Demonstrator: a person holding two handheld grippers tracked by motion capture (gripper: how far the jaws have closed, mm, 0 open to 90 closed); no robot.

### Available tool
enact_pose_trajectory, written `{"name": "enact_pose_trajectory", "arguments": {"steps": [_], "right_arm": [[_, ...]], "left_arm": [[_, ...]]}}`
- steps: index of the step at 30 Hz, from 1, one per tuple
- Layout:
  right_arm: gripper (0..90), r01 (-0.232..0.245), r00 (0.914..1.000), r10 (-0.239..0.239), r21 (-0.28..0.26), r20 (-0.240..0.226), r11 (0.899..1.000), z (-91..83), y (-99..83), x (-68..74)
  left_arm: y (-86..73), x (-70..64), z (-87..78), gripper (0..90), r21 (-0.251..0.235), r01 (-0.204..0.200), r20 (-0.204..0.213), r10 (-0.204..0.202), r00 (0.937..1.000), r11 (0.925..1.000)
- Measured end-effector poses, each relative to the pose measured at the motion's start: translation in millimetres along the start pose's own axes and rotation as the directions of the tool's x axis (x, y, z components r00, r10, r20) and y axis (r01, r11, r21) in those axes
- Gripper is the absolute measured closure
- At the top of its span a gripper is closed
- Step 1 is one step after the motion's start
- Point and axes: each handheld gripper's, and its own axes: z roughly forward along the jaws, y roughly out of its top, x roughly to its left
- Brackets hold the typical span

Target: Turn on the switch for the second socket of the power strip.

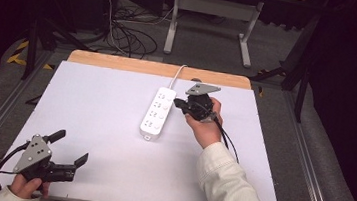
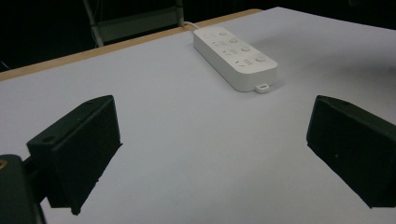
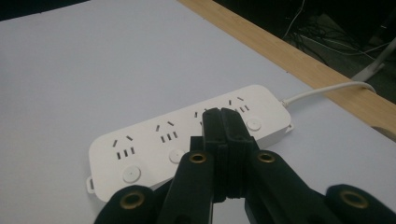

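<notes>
White power strip (image 1: 157, 113) lying flat near the middle of the white table top (image 1: 113, 124), a little toward the far right. Long axis running near to far, slightly tilted; cord (image 1: 176, 74) leaving the far end over the wooden edge (image 1: 120, 63), small tab at the near end. Four socket groups, each with a round button. Right gripper (image 1: 180, 103) just beside the strip's right side, jaws pressed together, above the sockets in the right gripper view (image 3: 223, 126). Left gripper (image 1: 70, 145) at the near left, well apart, jaws spread wide, holding nothing.

wide bare white table (image 1: 113, 124) all round — 1 obstacle, the power strip (image 1: 157, 113), mid-table toward the far edge
</notes>
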Motion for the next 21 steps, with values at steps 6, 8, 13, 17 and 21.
{"name": "enact_pose_trajectory", "arguments": {"steps": [6,8,13,17,21], "right_arm": [[90.0,0.001,0.9999,-0.001,-0.005,0.016,1.000,9.5,-0.8,-1.3],[90.0,0.000,0.9998,0.000,-0.014,0.019,1.000,14.7,-1.4,-2.5],[90.0,0.002,0.9998,-0.002,-0.011,0.018,1.000,23.4,-1.7,-3.6],[90.0,-0.006,0.9995,0.006,0.006,0.030,1.000,31.4,-0.7,-4.7],[90.0,-0.009,0.9991,0.008,0.020,0.041,1.000,38.2,0.7,-4.6]], "left_arm": [[0.0,-0.1,0.3,3.4,-0.001,-0.001,0.004,0.001,1.0000,1.0000],[0.1,-0.4,0.3,3.4,-0.001,-0.001,0.006,0.001,1.0000,1.0000],[0.1,-0.8,0.9,3.5,-0.001,-0.005,0.007,0.005,1.0000,1.0000],[0.0,-0.8,0.9,3.5,-0.001,-0.005,0.007,0.005,1.0000,1.0000],[0.0,-0.8,0.7,3.5,-0.002,-0.004,0.006,0.004,1.0000,1.0000]]}}
